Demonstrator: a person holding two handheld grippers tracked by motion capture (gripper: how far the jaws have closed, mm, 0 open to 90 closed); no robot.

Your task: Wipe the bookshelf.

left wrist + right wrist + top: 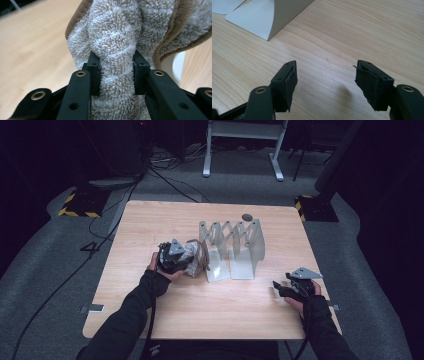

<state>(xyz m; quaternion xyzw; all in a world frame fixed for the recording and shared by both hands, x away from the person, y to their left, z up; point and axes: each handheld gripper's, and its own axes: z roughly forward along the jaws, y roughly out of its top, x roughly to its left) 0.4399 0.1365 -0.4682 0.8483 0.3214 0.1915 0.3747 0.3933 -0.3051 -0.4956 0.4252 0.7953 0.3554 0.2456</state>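
Observation:
A grey terry towel (pixel 117 40) with a brown hem is bunched up, and my left gripper (pixel 116 72) is shut on a thick fold of it. In the high view the towel (pixel 192 254) hangs from the left gripper (pixel 176 256), just left of a grey metal expanding rack (pixel 235 245) that stands mid-table. My right gripper (pixel 281 288) rests low at the table's right front, its jaws wide apart. Bare wood lies between the pads of the right gripper (pixel 325 83), and a base plate of the rack (pixel 262 17) sits ahead of it.
The wooden table (pixel 150 220) has bare room on its left half and along the front edge. A small dark disc (pixel 246 217) lies near the far edge behind the rack. Cables (pixel 125 195) cross the grey floor to the left of the table.

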